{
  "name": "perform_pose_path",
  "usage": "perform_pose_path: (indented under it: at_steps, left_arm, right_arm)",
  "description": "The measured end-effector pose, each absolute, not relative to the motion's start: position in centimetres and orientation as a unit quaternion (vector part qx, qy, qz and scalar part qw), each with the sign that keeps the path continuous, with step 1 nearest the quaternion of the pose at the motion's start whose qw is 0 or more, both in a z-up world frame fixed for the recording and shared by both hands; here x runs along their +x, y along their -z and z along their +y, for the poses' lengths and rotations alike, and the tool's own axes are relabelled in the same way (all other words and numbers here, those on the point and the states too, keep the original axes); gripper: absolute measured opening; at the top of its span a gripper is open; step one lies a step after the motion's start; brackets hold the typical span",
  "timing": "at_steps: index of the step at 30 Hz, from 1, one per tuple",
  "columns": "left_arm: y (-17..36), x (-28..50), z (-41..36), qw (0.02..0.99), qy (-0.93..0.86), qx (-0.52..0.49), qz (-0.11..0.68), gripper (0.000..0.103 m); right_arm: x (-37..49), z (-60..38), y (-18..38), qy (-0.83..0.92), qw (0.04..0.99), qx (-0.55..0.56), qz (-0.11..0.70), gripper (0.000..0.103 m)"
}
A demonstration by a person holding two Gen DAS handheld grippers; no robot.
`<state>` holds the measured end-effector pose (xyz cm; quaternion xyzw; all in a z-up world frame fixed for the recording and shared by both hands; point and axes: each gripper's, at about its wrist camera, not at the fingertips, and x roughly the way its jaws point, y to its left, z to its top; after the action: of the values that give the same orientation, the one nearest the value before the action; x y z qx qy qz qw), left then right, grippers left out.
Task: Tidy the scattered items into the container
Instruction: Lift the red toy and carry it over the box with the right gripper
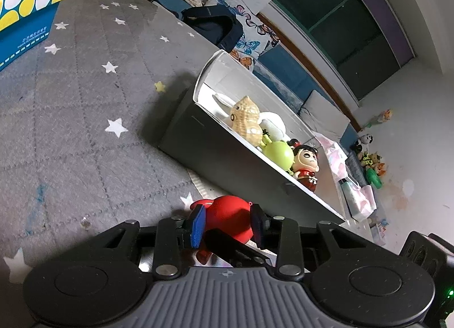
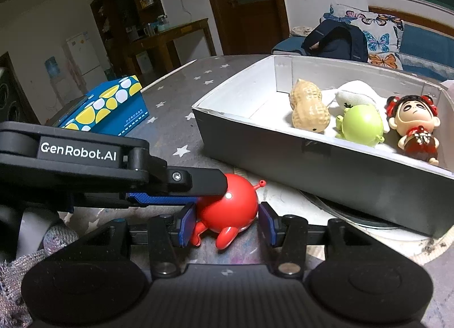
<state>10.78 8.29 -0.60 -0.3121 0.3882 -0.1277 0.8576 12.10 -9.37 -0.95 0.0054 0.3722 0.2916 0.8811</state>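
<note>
A red round toy with small legs lies on the grey star-patterned cloth, just in front of the grey box. My left gripper has its blue pads on both sides of the red toy, shut on it. In the right wrist view the left gripper reaches in from the left over the toy. My right gripper is open around the same toy, its pads a little apart from it. The box holds a peanut toy, a green frog toy, a doll and a white plush.
A blue tissue box with yellow and white dots stands at the far left of the table. The grey box rests partly on a round white mat. Behind the table is a sofa with a butterfly cushion and a dark bag.
</note>
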Motion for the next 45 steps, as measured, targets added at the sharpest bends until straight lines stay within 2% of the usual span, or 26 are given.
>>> perform_pose_path:
  at_steps: [25, 45]
  left_arm:
    - [-5.9, 12.6, 4.1, 0.886, 0.172, -0.264, 0.340, 0.037]
    - [-7.3, 16.7, 1.7, 0.892, 0.183, -0.232, 0.341, 0.037]
  right_arm:
    - [12.6, -13.2, -4.9, -0.267, 0.914, 0.014, 0.306, 0.048]
    - [16.6, -14.6, -6.0, -0.247, 0.921, 0.016, 0.300, 0.048]
